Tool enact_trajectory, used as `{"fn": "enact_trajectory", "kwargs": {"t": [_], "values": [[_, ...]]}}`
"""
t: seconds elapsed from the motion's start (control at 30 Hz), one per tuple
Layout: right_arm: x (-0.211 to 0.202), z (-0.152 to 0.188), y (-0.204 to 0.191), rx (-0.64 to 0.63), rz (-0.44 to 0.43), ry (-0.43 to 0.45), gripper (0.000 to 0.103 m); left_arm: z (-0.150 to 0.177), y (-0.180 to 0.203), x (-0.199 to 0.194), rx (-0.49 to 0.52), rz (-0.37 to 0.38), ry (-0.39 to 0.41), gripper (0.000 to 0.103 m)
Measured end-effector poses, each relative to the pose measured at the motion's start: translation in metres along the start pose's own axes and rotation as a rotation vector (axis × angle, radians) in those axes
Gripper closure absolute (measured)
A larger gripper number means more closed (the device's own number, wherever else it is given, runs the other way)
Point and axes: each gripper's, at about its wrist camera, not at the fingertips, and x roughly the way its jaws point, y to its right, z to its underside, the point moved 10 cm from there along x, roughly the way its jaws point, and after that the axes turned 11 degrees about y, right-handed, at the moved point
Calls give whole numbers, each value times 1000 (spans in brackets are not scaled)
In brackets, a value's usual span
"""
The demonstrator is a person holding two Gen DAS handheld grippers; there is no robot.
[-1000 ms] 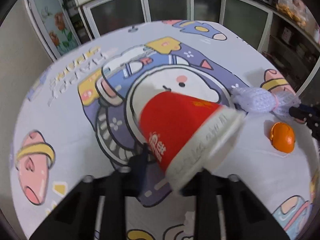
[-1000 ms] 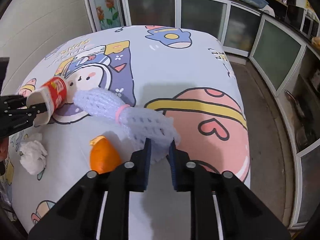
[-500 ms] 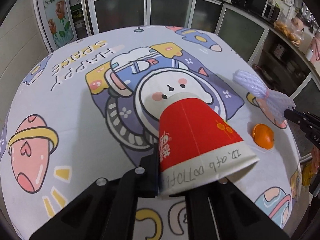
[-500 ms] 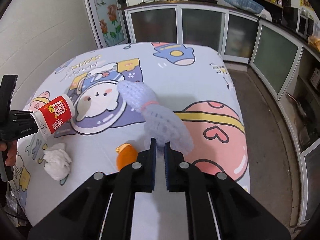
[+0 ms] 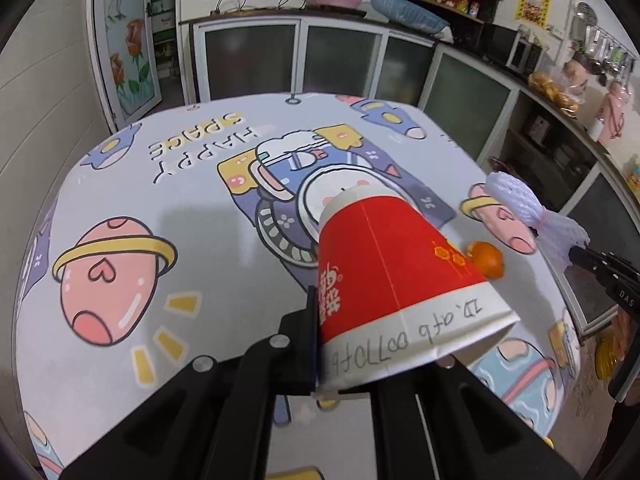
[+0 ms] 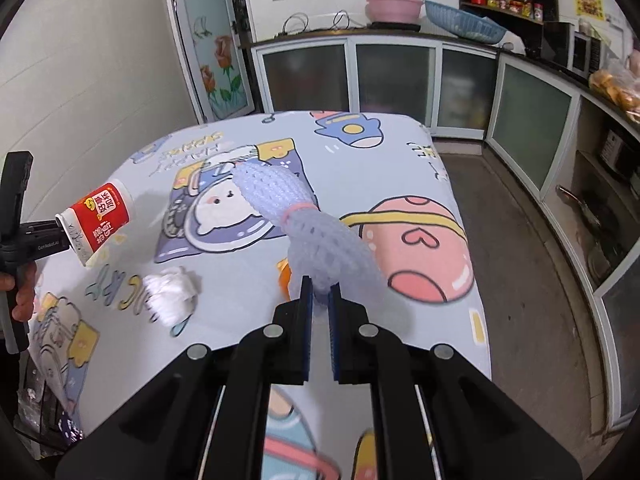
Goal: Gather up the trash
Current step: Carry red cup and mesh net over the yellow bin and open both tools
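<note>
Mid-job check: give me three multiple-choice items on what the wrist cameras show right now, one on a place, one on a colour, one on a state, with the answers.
1. Where is the crumpled tissue?
A. lying on the tablecloth
B. inside the paper cup
C. on the floor

2. What colour is the paper cup's main band?
A. blue
B. red
C. green

3. What is the right gripper doing?
A. open above the orange peel
B. shut on the tissue
C. shut on the foam net

Answers:
1. A, the tissue rests on the cloth between the two grippers in the right wrist view.
2. B, the cup in the left gripper is red with a white rim.
3. C, the pads pinch the net's lower end and it hangs clear of the cloth.
</note>
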Motion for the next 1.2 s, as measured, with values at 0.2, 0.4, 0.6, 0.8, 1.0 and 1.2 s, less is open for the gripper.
{"fn": "enact_trajectory", "kwargs": {"t": [0.2,0.4,0.6,0.8,1.0,1.2], "values": [[-65,29,3,39,36,49,96,22,31,-33,51,67,22,99],[-134,61,21,87,115,87,96,53,97,-61,146,198,29,99],[-210,106,39,129,212,114,96,89,182,-89,251,355,22,99],[-298,173,62,175,375,123,96,132,270,-117,363,518,17,99],[-361,251,79,234,524,77,96,187,351,-136,492,668,-24,99],[-403,320,97,325,626,35,96,250,416,-149,602,779,-99,99]]}}
